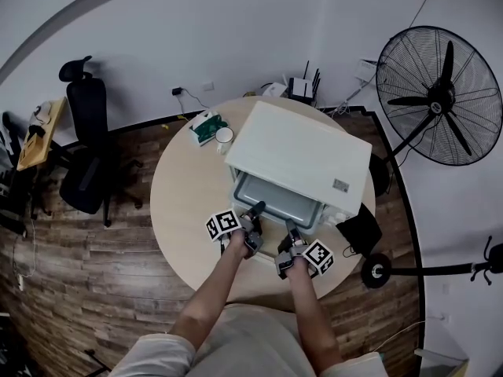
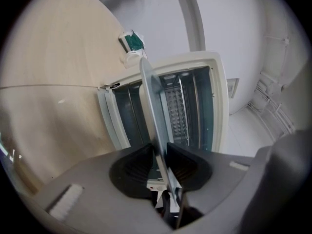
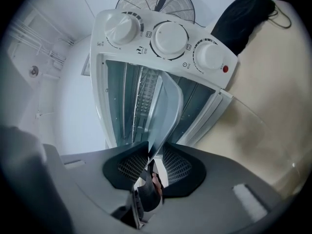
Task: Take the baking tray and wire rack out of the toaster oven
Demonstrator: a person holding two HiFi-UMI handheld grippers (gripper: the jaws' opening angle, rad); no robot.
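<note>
The left hand-held gripper [image 2: 158,150] and right hand-held gripper [image 3: 155,150] clamp the baking tray [image 2: 150,101]. Uneven pulling could jam it in the toaster oven [image 1: 299,151].

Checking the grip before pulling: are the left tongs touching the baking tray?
Touching. The left gripper view shows the left tongs clamped, both pads pressed on the baking tray rim.

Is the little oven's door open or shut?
Open: the toaster oven has its door swung out, and the inside shows behind the baking tray.
</note>
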